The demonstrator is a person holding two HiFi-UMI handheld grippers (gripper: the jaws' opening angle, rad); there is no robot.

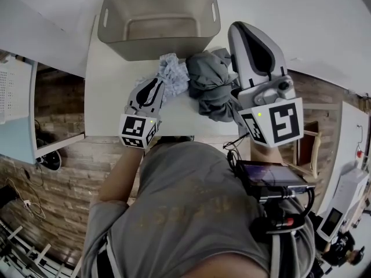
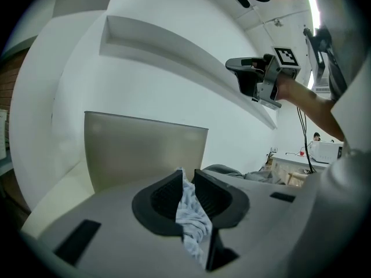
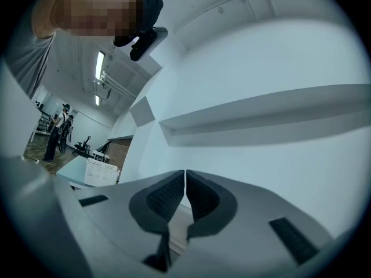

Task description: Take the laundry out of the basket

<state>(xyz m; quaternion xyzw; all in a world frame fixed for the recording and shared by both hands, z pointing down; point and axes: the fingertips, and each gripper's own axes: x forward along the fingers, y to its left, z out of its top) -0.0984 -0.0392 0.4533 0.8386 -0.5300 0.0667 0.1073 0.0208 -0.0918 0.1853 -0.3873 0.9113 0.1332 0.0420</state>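
**Head view: laundry lies on the counter, up against the basket**

Head view shows two pieces of laundry out on the white counter (image 1: 116,112): a pale patterned cloth (image 1: 174,74) and, touching it on the person's right, a crumpled grey garment (image 1: 208,86). Both lie close against the near wall of the beige basket (image 1: 156,48), which stands upright at the back of the counter.

The left gripper (image 1: 161,88) rests low on the counter with its tips at the pale cloth. In the left gripper view its fingers (image 2: 165,193) stand a little apart, and the cloth lies loosely in the gap between them.

The right gripper (image 1: 239,28) is held high above the grey garment. Its fingers (image 3: 168,196) are pressed together with nothing between them, pointing at a white wall and a shelf (image 3: 272,112).
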